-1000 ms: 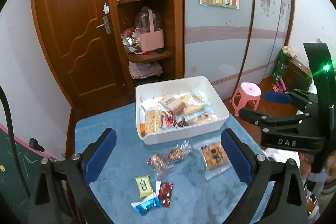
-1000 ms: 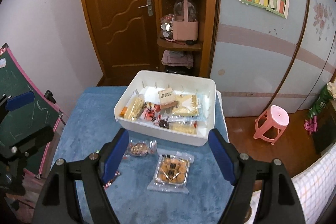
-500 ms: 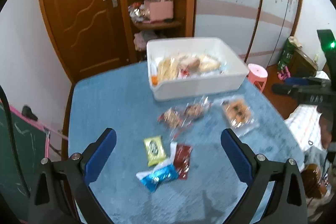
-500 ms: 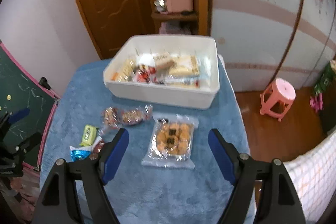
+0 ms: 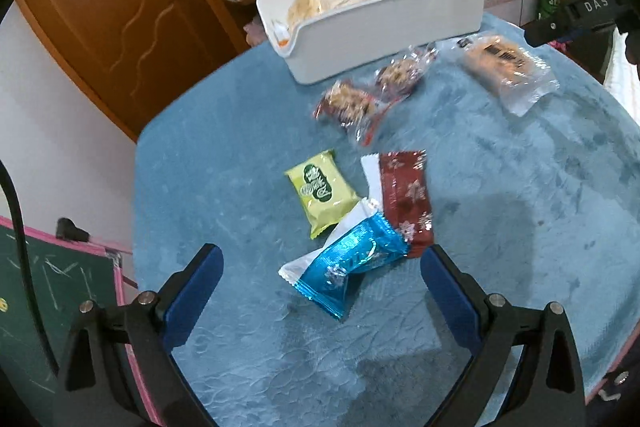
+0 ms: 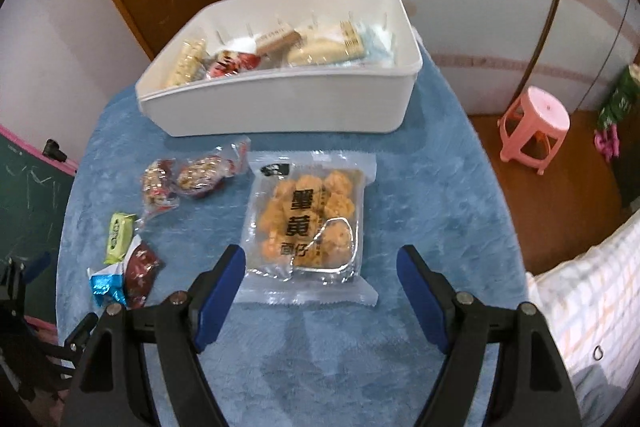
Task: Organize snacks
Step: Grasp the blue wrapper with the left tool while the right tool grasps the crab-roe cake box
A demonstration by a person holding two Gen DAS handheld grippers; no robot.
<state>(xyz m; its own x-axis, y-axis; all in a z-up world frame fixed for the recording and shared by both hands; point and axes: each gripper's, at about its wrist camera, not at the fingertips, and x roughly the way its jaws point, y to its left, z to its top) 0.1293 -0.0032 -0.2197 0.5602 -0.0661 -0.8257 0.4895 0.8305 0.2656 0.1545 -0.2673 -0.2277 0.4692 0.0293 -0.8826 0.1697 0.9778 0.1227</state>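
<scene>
Left wrist view: the left gripper (image 5: pixel 320 267), jaws spread and empty, frames a light, crinkly blue foil snack packet (image 5: pixel 352 263) on the blue tablecloth (image 5: pixel 200 155); pinch its puffed middle. Right wrist view: the right gripper (image 6: pixel 320 263), released, straddles the slippery clear pouch of fragile golden puffs (image 6: pixel 310 223) lying before the white plastic bin (image 6: pixel 280 107); best grasped by its side seals
</scene>
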